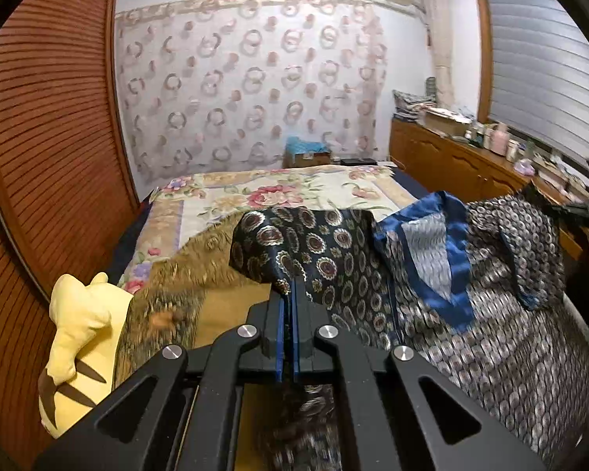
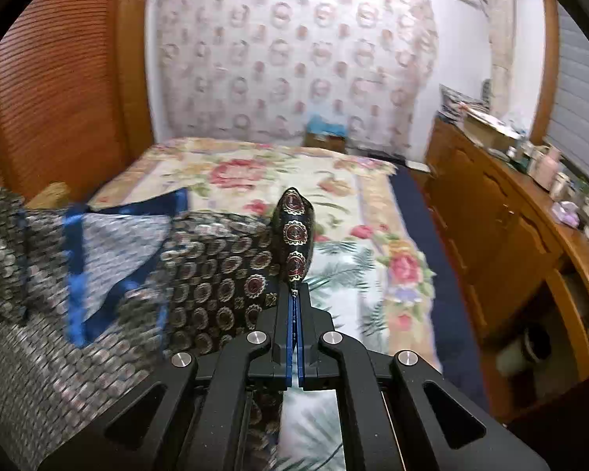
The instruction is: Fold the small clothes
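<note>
A shiny dark navy satin garment printed with round medallions, with bright blue trim and a silvery patterned lining, hangs lifted above the floral bedspread, bunched, its two corners raised

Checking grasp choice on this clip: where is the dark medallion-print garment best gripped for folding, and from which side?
At its two edge corners, one per hand-held gripper, coming from the near side. The dark medallion-print garment is thin, limp cloth, so pinched corners keep the span spread. The left hand-held gripper and right hand-held gripper are shut on such folds.
</note>
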Motion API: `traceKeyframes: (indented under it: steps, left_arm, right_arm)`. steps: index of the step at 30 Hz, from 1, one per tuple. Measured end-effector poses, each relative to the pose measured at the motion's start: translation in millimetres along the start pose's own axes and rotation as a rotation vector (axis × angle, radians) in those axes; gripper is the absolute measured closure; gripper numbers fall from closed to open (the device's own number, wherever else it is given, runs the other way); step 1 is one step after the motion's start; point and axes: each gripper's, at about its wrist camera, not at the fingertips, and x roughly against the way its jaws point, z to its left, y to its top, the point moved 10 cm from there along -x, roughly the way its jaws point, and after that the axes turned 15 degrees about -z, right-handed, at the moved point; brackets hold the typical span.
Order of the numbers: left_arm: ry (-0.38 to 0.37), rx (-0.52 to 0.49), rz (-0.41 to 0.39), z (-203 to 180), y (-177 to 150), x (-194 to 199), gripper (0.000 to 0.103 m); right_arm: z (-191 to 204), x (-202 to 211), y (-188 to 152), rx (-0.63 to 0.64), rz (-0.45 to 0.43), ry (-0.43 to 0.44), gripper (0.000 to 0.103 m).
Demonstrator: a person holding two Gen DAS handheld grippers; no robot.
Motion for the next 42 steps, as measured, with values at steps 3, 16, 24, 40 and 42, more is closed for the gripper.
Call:
traceKeyframes:
  steps: [3, 16, 24, 40, 42]
  left_arm:
    - [-0.008, 0.007, -0.005, -2, -9, 21, 0.1]
    - [-0.009, 0.011, 0.027, -15, -83, 112, 0.1]
    - [0.033, 0.037, 0.071, -14, -120, 153, 0.099]
    - [0.032, 0.086, 0.064, -1, -119, 174, 0.056]
    - [0.032, 0.084, 0.051, 3, -111, 171, 0.04]
  right_arm:
    - [-2, 25, -7, 0.005, -0.032, 0.048, 0.102]
    - [-35, 144, -90, -0.071, -0.086, 0.109, 0.102]
    - [-60, 200, -151, -0.128, -0.009, 0.053, 0.102]
    - [-49, 222, -154, -0.102, 0.059, 0.029, 0.095]
    - [-51, 227, -151, -0.081, 0.04, 0.016, 0.082]
